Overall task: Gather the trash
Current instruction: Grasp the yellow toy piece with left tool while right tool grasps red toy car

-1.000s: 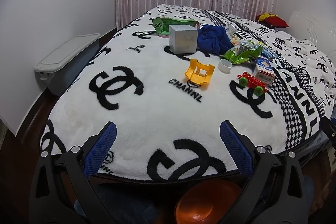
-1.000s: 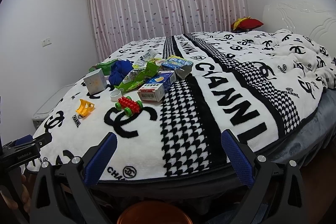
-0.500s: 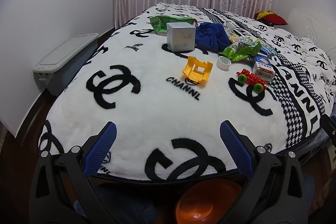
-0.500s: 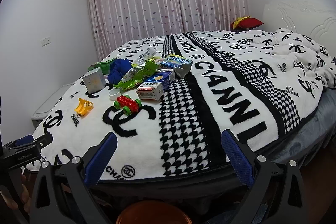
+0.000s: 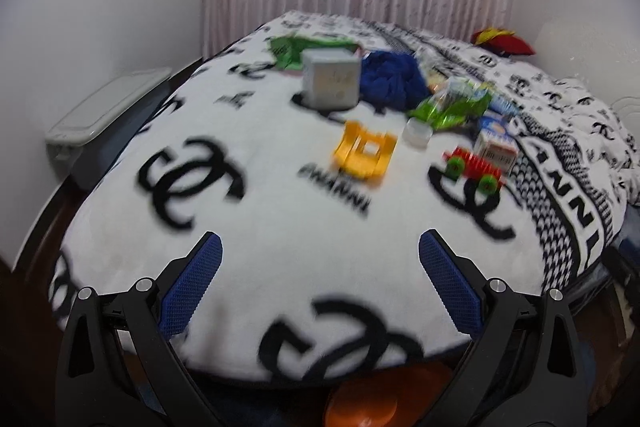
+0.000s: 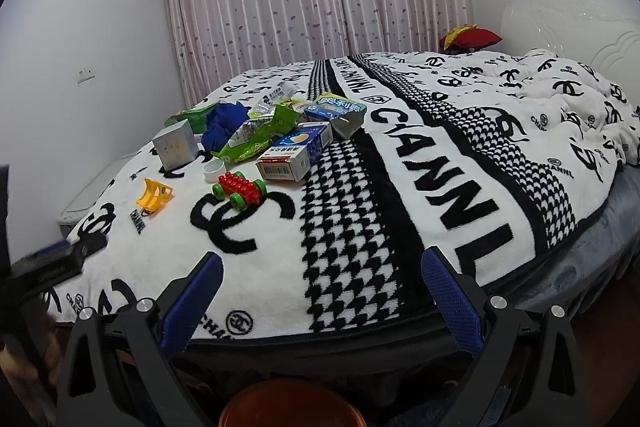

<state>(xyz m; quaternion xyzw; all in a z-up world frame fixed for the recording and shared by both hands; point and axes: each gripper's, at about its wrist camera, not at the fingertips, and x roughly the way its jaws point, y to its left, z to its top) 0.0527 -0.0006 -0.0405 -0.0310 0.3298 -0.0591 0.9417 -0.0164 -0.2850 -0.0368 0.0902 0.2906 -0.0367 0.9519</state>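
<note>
Trash and toys lie in a cluster on the bed. There is a green wrapper, a white and orange carton, a blue and white packet, a white cap and a grey box. My left gripper hangs open over the near edge of the bed, well short of them, and the left wrist view is blurred. My right gripper is open too, at the bed's edge and holding nothing.
A yellow toy piece, a red toy car and a blue cloth sit among the trash. An orange bin is below the grippers. A lidded grey storage box stands on the floor at left.
The left gripper is moving, so its view has blurred and the bed items sit slightly lower in frame. The right gripper has crept a little closer. Both stay open.
</note>
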